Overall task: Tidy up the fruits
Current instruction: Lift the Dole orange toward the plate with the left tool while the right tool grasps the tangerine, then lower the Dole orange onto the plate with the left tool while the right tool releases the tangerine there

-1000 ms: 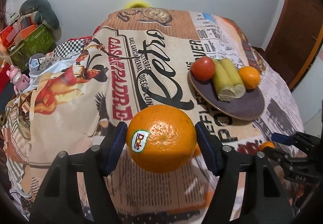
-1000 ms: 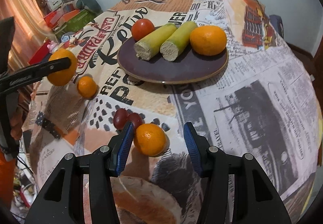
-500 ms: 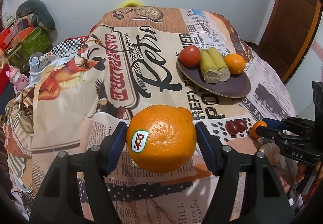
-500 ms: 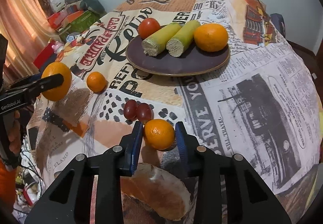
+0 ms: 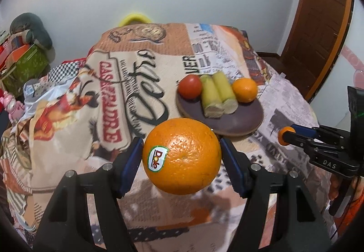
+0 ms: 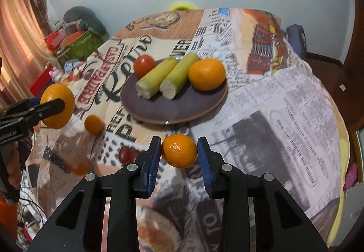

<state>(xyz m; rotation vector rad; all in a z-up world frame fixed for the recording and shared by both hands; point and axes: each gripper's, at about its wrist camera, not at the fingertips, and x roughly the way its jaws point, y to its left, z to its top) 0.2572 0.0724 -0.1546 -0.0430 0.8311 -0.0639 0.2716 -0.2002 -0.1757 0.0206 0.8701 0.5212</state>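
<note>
While the left gripper (image 5: pixel 182 158) clamps a large orange (image 5: pixel 182 156) bearing a Dole sticker between its blue pads, held in the air above the printed tablecloth (image 5: pixel 91 97), the right gripper (image 6: pixel 179 153) is closed on a small mandarin (image 6: pixel 179 150), also lifted off the cloth. Beyond both sits a dark round plate (image 6: pixel 159 111) holding a tomato (image 6: pixel 144 66), two pale green cut stalks (image 6: pixel 168 79) lying side by side, and another orange (image 6: pixel 206 74). A second small mandarin (image 6: pixel 94 124) and two red grapes (image 6: pixel 127 154) lie on the cloth near the plate.
</note>
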